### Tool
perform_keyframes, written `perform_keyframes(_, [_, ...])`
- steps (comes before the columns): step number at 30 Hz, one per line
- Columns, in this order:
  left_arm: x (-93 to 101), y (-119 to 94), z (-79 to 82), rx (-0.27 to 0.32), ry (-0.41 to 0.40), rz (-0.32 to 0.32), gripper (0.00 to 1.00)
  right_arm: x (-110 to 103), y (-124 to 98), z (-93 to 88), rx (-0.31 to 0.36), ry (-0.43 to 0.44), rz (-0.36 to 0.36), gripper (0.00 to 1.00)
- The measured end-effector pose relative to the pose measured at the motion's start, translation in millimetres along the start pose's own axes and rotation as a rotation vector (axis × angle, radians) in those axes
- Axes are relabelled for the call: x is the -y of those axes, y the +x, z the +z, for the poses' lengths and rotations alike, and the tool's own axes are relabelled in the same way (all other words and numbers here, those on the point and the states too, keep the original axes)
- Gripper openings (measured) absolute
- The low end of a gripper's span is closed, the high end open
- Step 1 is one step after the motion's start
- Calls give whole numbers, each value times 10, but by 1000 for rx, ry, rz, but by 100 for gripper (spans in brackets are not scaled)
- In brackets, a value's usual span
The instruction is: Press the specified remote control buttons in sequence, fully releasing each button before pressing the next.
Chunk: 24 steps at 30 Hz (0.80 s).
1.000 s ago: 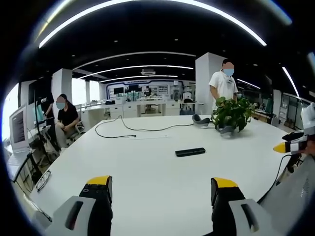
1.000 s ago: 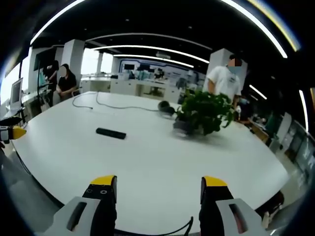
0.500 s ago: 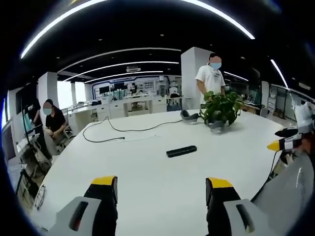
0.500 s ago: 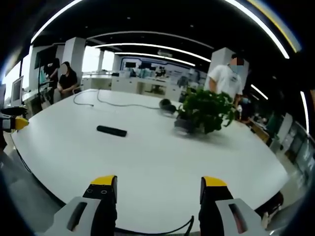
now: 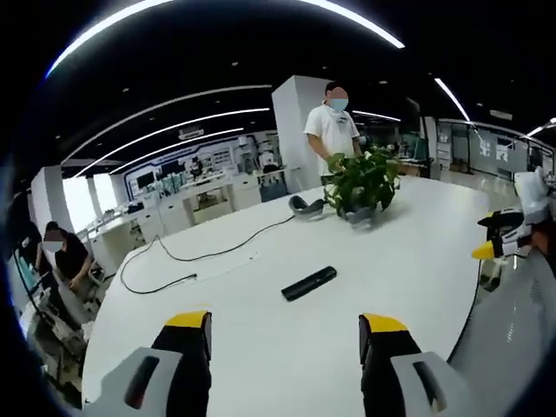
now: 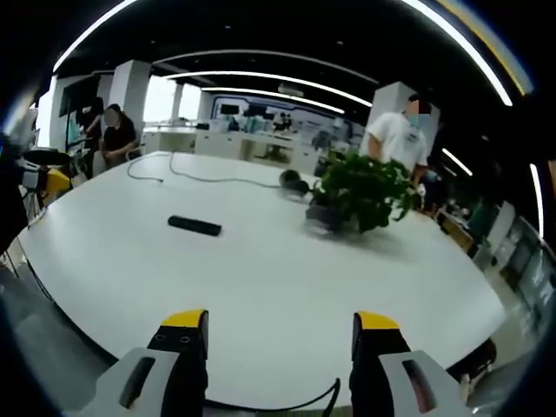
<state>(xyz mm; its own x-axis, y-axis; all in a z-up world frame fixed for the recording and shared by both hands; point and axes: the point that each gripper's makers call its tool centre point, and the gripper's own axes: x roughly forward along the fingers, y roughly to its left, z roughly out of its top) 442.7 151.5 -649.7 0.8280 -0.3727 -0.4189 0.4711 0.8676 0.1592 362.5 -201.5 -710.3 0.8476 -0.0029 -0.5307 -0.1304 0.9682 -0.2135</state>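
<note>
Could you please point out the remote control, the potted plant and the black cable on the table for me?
remote control (image 5: 309, 283), left gripper view, middle of its black body.
potted plant (image 6: 360, 193), right gripper view, centre of the foliage.
black cable (image 5: 221, 252), left gripper view, mid-stretch across the tabletop.

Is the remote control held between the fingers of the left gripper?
No, the remote control lies flat on the white table, apart from the open left gripper.
</note>
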Motion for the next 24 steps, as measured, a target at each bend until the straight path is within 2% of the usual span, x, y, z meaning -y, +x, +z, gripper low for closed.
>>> perform_keyframes(5, [-29, 186, 106, -10, 28, -39, 68, 5, 6, -24, -15, -15, -7, 64])
perform_keyframes(8, [-15, 287, 158, -12, 19, -64, 65, 19, 8, -36, -20, -13, -15, 63])
perform_keyframes(13, [36, 497, 138, -40, 39, -106, 62, 36, 23, -71, -40, -19, -27, 62])
perform_keyframes(24, [159, 963, 37, -103, 53, -213, 63, 13, 54, -148, -91, -55, -25, 60])
